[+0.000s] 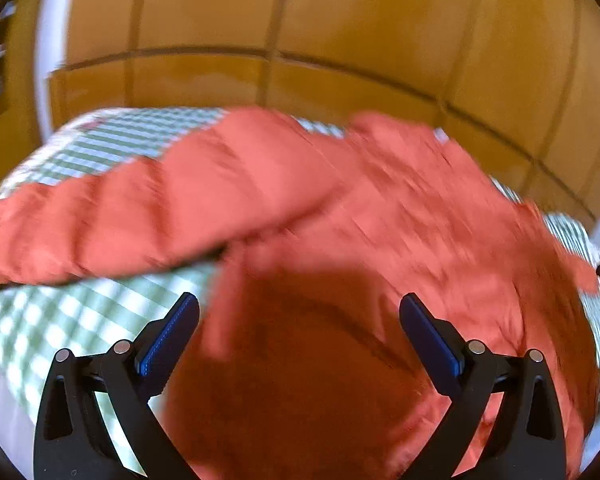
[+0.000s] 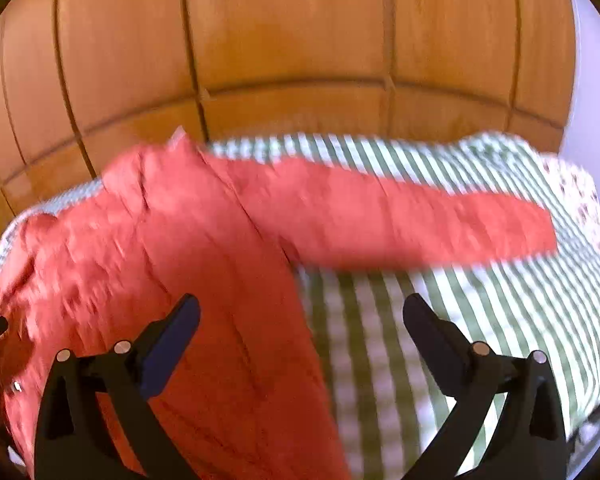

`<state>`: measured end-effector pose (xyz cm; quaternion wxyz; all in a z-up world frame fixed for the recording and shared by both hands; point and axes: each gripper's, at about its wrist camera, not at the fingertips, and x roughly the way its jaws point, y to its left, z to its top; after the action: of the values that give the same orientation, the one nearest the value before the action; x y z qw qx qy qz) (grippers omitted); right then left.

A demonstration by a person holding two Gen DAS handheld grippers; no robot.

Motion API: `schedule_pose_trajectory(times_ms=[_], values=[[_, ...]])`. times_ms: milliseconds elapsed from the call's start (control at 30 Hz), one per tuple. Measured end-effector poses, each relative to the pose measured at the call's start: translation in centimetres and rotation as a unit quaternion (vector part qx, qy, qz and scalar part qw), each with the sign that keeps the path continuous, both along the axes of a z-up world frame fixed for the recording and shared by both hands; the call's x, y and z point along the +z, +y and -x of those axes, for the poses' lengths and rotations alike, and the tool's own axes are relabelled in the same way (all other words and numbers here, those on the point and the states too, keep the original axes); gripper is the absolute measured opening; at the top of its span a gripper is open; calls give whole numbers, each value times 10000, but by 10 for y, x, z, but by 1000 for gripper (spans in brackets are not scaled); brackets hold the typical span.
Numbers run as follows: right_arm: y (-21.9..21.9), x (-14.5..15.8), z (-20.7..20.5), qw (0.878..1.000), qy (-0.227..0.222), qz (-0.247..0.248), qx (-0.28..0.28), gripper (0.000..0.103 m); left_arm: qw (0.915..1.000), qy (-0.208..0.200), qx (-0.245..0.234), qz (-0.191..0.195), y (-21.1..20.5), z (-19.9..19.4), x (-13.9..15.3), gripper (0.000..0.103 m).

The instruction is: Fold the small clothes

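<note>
Both your grippers are empty right now. Left gripper: jaws spread wide, nothing between the pads, hanging over the lower body of the red top. Right gripper: jaws also wide apart, holding nothing, sitting over the edge where the top's side meets the bedspread.

Where the garment is: the red top lies on the bed on the green-and-white checked bedspread, in front of the wooden wardrobe. Looks like a long-sleeved piece, roughly spread out. In the right wrist view one sleeve sticks straight out sideways across the bedspread. In the left wrist view the other sleeve does the same on the opposite side. Both views are motion-blurred, so small creases and the hem aren't readable.

Progress, my read: early. The top is laid out but I see no fold in it yet; both sleeves are still out and the body is at full length.

Left to do, as I judge it:
- bring each sleeve in across the body
- fold the body up, hem toward collar
- square it off

No other clothes are visible in either view, so I can't tell whether more are waiting.
</note>
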<state>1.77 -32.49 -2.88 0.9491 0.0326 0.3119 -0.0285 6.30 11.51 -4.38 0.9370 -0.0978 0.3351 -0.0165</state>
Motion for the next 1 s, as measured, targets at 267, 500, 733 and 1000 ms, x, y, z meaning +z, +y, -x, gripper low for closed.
schedule_pose_trajectory(times_ms=[267, 500, 733, 1000], values=[[49, -34, -77, 9988, 395, 205, 189, 101, 9888, 248, 1432, 344, 75, -2, -1, 99], [59, -84, -97, 9947, 834, 575, 171, 101, 9419, 433, 2975, 1501, 165, 18, -29, 99], [59, -84, -96, 9952, 802, 526, 179, 101, 9108, -188, 3372, 2375, 208, 31, -34, 99], [61, -81, -98, 9953, 801, 513, 180, 101, 8953, -428, 3608, 2576, 236, 11, -26, 90]])
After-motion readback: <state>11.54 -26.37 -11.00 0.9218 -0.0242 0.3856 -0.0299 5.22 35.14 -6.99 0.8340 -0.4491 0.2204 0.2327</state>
